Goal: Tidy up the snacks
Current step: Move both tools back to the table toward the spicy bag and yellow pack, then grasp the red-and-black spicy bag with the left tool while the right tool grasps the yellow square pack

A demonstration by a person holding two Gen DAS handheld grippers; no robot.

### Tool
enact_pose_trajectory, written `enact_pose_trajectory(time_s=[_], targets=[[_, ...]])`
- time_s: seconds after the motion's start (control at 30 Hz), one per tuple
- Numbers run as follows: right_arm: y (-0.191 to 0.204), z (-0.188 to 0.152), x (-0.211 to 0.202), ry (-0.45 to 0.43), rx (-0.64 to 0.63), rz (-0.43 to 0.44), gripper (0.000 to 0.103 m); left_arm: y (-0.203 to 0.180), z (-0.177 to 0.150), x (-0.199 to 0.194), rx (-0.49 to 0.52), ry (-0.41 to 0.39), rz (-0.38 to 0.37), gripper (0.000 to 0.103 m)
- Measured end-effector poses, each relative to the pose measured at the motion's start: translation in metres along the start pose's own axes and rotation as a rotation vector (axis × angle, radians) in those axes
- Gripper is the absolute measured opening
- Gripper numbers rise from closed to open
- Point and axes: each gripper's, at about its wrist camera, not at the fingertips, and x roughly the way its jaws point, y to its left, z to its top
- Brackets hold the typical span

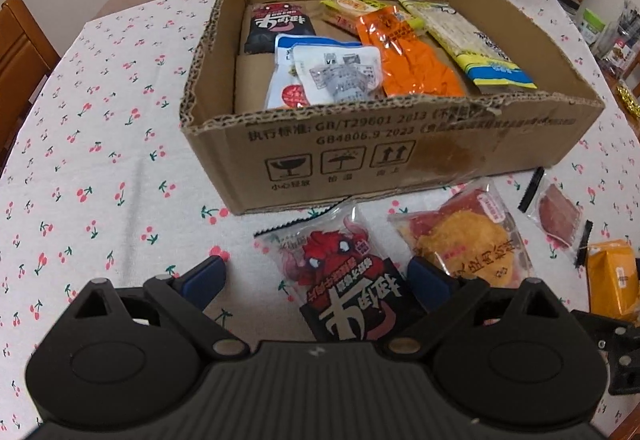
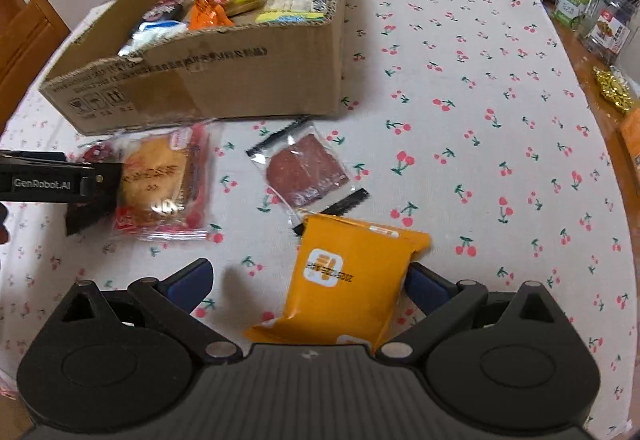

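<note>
Both pairs of fingers were spread wide, nothing gripped: the left gripper (image 1: pixel 316 276) straddled a red-and-black snack packet (image 1: pixel 344 288), the right gripper (image 2: pixel 308 280) a yellow pouch (image 2: pixel 348 284), ready for the open cardboard box (image 1: pixel 400 160) at twelve o'clock on the surface (image 1: pixel 100 160).

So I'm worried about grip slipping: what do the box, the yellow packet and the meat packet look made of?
Box: corrugated cardboard, matte, fluting visible along torn edges.
Yellow packet: seemingly opaque plastic film, smooth, puffy.
Meat packet: clear glossy plastic, contents visible, black serrated ends.
</note>
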Motion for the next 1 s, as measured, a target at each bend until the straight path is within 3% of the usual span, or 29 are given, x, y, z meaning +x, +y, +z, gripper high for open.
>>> enact_pose_trajectory(time_s=[0.2, 0.5, 0.6, 0.77, 1.0], targets=[[0.001, -0.007, 0.000, 0.001, -0.068, -0.062, 0.103, 0.013, -0.009, -0.005, 0.017, 0.002, 0.034, 0.098], [-0.006, -0.018, -0.005, -0.035, -0.090, -0.053, 0.103, 0.003, -0.009, -0.005, 0.052, -0.028, 0.009, 0.097], [-0.005, -0.018, -0.005, -0.036, -0.075, -0.060, 0.103, 0.001, -0.008, -0.005, 0.038, -0.030, -0.004, 0.093], [-0.002, -0.017, -0.004, -0.024, -0.035, -0.078, 0.103, -0.005, -0.007, -0.007, 0.052, -0.046, -0.017, 0.078], [0.006, -0.015, -0.004, -0.022, -0.028, -0.075, 0.098, -0.005, -0.006, -0.007, 0.085, -0.058, -0.039, 0.069]])
